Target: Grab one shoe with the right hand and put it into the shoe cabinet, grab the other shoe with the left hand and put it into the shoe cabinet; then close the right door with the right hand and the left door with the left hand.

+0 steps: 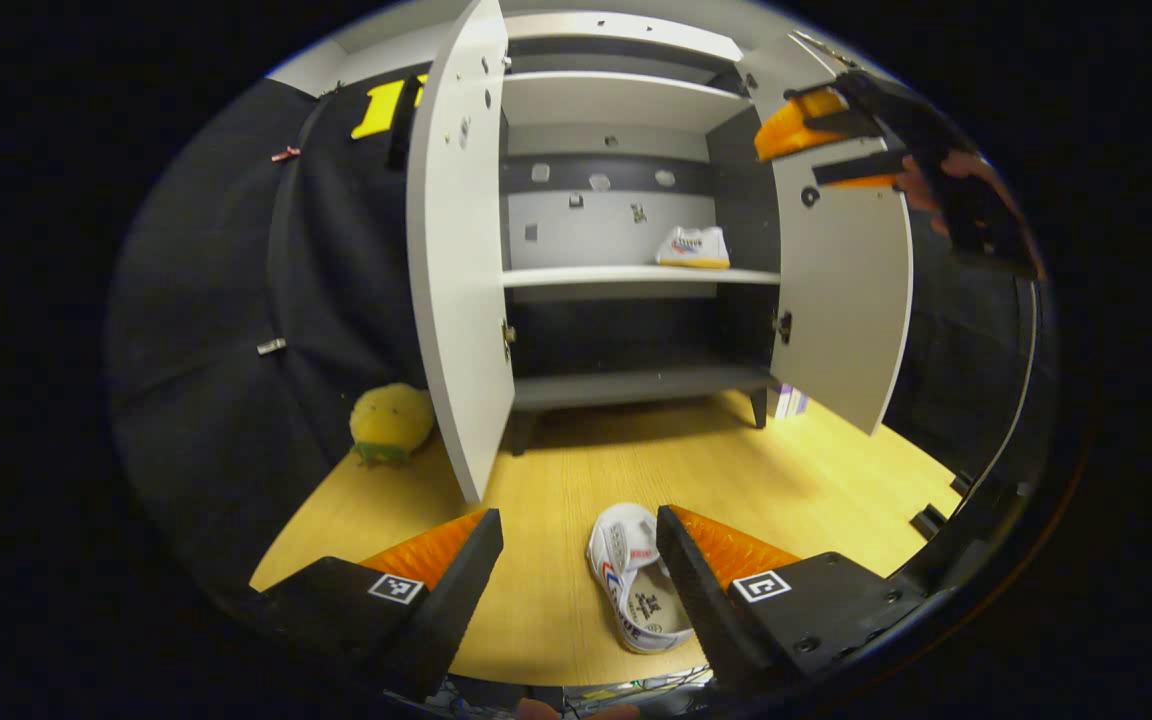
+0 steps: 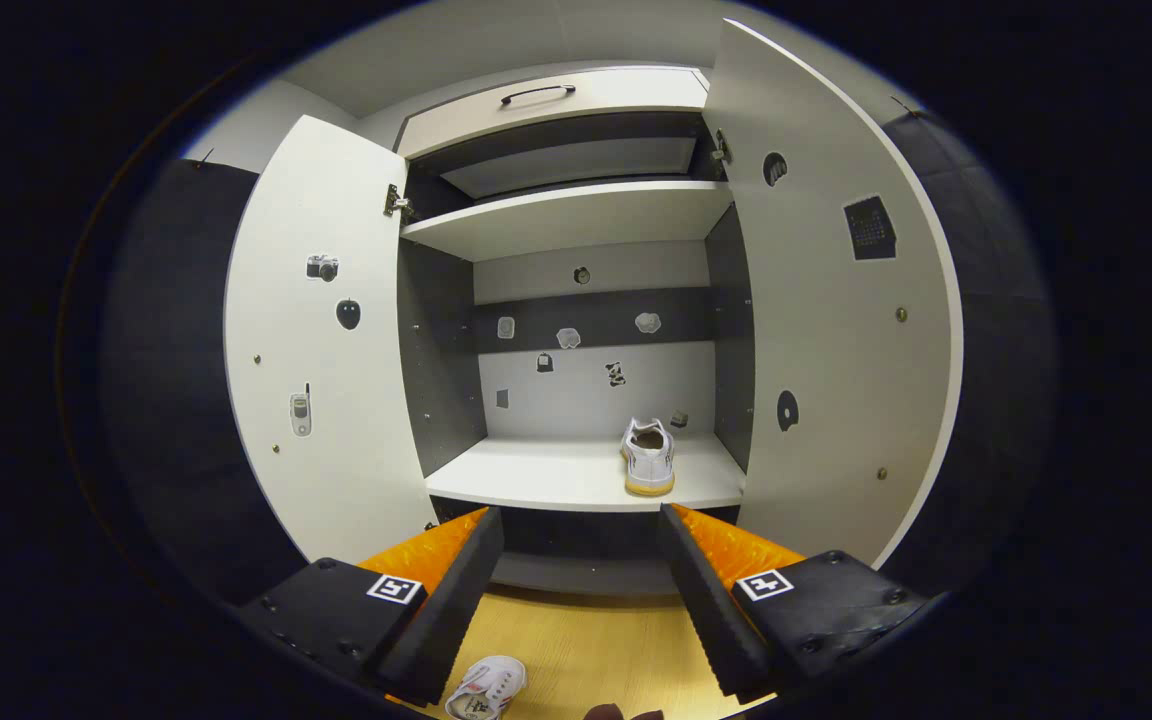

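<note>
Left hand-held gripper (image 1: 579,560) gapes over floor shoe (image 1: 636,578); right (image 2: 581,560), released, faces shelved shoe (image 2: 648,456).

Black cloth (image 1: 216,330) hangs as the booth's wall to the left, with small clips pinned on it. The floor (image 1: 816,480) is pale yellow wood-grain board, lit evenly from above. A round yellow plush toy (image 1: 391,420) sits on it against the cloth. A strip of light grey wall (image 2: 236,125) shows above the cloth in the right gripper view.
</note>
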A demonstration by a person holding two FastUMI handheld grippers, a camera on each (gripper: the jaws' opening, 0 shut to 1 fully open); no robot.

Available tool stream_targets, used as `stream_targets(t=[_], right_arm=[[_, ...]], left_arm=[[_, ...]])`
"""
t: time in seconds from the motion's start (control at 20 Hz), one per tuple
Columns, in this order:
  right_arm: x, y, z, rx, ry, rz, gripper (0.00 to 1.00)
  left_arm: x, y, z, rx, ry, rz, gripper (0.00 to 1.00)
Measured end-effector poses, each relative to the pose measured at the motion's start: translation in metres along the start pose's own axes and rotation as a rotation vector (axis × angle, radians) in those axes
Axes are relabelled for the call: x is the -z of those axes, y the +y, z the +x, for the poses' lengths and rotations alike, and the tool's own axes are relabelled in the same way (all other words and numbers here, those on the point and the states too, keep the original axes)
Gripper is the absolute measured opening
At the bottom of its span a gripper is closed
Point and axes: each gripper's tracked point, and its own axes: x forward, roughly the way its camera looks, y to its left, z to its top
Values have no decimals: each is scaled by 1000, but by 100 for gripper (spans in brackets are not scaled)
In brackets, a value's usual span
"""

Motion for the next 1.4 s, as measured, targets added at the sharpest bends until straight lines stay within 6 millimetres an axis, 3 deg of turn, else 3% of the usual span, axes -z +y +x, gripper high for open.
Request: stream_targets(t=[0.2, 0.45, 0.8, 1.0, 1.05, 1.15, 1.25, 1.4], right_arm=[[9, -6, -13, 11, 24, -42, 98], [11, -15, -36, 16, 54, -51, 98], [24, -34, -42, 43, 101, -89, 98], [29, -41, -46, 57, 119, -112, 98], [31, -43, -46, 60, 120, -115, 98], [33, -44, -45, 63, 124, -115, 98], [35, -43, -48, 58, 127, -116, 98], [36, -37, -47, 38, 125, -94, 98]], left_arm=[[57, -9, 30, 15, 102, -21, 95], [96, -18, 71, 39, 171, -19, 86], [95, -23, 125, 49, 152, -29, 65], [93, -20, 146, 18, 143, 6, 42], [94, -13, 150, -6, 148, 3, 32], [94, -9, 153, -9, 151, -21, 14], [95, -6, 150, -2, 175, -30, 6], [82, -9, 146, -8, 198, -8, 5]])
